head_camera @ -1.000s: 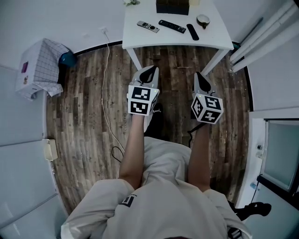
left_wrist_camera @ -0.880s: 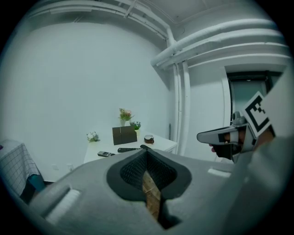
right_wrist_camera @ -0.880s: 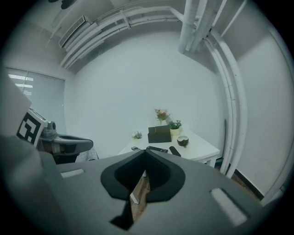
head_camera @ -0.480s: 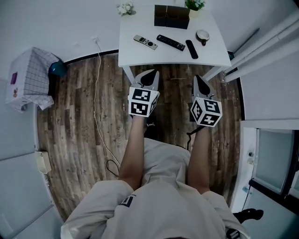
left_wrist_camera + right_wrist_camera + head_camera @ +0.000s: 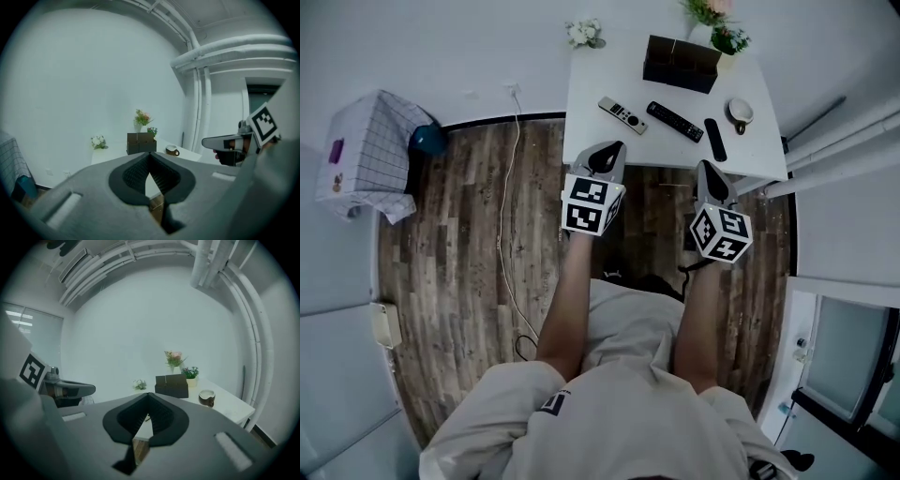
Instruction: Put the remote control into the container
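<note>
Hovering by the smooth white table [image 5: 587, 131] with its long black remote control [image 5: 675, 122] and dark boxy container [image 5: 680, 64]: left gripper [image 5: 614, 148], right gripper [image 5: 705, 167] pinched shut, empty.

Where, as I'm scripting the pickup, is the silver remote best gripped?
Mid-length, across its narrow width, coming from above. The silver remote lies flat and aslant on the table, long and slim, so the jaws should probably be turned square to its length.

Three remotes and a box on the white worktop [image 5: 591, 94]
The silver remote [image 5: 622, 114], long black remote [image 5: 675, 122] and short black remote [image 5: 714, 139] lie flat in a row, apart from each other. The dark container [image 5: 680, 64] sits upright just behind them.
</note>
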Demonstrator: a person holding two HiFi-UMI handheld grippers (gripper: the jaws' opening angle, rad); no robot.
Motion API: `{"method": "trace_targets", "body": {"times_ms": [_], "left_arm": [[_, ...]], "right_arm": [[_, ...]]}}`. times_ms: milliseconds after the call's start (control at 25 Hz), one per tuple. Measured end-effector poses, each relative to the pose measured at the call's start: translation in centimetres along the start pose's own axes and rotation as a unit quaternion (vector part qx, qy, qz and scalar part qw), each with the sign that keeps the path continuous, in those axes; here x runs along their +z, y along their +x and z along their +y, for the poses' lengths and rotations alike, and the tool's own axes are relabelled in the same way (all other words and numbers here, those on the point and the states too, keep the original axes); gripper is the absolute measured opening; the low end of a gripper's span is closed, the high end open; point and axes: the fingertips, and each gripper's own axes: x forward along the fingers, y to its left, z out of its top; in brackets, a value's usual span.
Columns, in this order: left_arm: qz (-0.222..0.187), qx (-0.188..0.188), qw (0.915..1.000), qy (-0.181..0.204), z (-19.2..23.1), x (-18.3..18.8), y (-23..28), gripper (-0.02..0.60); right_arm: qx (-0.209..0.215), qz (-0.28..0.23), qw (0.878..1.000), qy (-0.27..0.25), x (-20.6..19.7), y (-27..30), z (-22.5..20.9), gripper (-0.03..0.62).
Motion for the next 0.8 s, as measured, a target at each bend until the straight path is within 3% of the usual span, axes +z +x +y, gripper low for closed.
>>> {"method": "trace_targets", "body": {"times_ms": [320,600,800], "left_arm": [[0.011,0.0,0.9999,-0.013,2.7,-0.9,1.9,0.003],[0.017,0.02,0.9994,-0.023,5.8,-1.3,4.2,0.003],[0.033,0.019,0.9993,0.001,7.4,-0.9,6.9,0.003]], "right_arm": [[0.032,0.011,0.999,0.019,-0.6,3.9,1.5,0.002],[0.072,0.051,0.996,-0.032,-1.4,10.3,3.2,0.002],[0.118,0.09,0.987,-0.06,-1.5,16.2,5.4,0.002]]}}
